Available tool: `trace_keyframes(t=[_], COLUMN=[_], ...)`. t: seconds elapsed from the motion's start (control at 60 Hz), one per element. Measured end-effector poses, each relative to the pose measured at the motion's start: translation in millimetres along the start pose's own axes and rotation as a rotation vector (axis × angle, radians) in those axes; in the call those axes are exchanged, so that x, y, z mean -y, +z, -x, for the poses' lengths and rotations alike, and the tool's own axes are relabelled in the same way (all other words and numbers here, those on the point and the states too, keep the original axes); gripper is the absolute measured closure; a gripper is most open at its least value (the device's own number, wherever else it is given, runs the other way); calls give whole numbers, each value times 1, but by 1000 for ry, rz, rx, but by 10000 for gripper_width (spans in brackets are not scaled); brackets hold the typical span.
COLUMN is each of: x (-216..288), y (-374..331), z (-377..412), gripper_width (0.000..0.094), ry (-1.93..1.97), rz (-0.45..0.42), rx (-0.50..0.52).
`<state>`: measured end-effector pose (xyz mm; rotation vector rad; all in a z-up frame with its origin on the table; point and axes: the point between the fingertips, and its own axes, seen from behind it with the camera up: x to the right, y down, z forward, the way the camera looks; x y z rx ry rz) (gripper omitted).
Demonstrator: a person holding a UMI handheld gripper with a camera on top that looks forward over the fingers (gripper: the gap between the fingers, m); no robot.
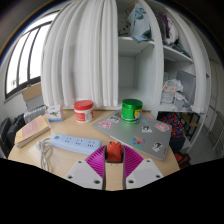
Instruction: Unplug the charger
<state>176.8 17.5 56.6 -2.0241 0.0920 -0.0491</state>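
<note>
My gripper (113,158) is low over a wooden table (60,160). Both magenta pads (96,160) press on a small red-orange charger (113,150), which sits between the fingertips. A white power strip (68,143) lies on the table just left of the fingertips, its near end close to the charger. I cannot tell whether the charger's prongs are still in a socket. A white cable (44,150) loops at the strip's far left end.
A grey laptop with stickers (138,133) lies just ahead and right of the fingers. Beyond it stand a red tub with a white lid (84,110) and a green tub (131,108). A white curtain (85,55) and shelves (165,60) are behind.
</note>
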Motion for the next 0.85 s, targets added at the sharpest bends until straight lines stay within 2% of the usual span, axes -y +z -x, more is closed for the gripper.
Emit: trace_keyframes(t=[0.067,0.167,0.317,0.433,0.483,0.567,0.617,0.85], x=[-16,-24,-38,-39,-42,-39,-37,-34], y=[14,27,41,44,43,35,26,-50], z=[0,-9,-10,-12,-12,-7,-5,-25], gripper_width=[693,684,665,609,518,204,86,83], ry=[-1,-35,-13,-22,-16,6,12,0], rz=[43,60,113,107,119,100,83,-7], rx=[10,-26,-24,-25,-21,26,53,103])
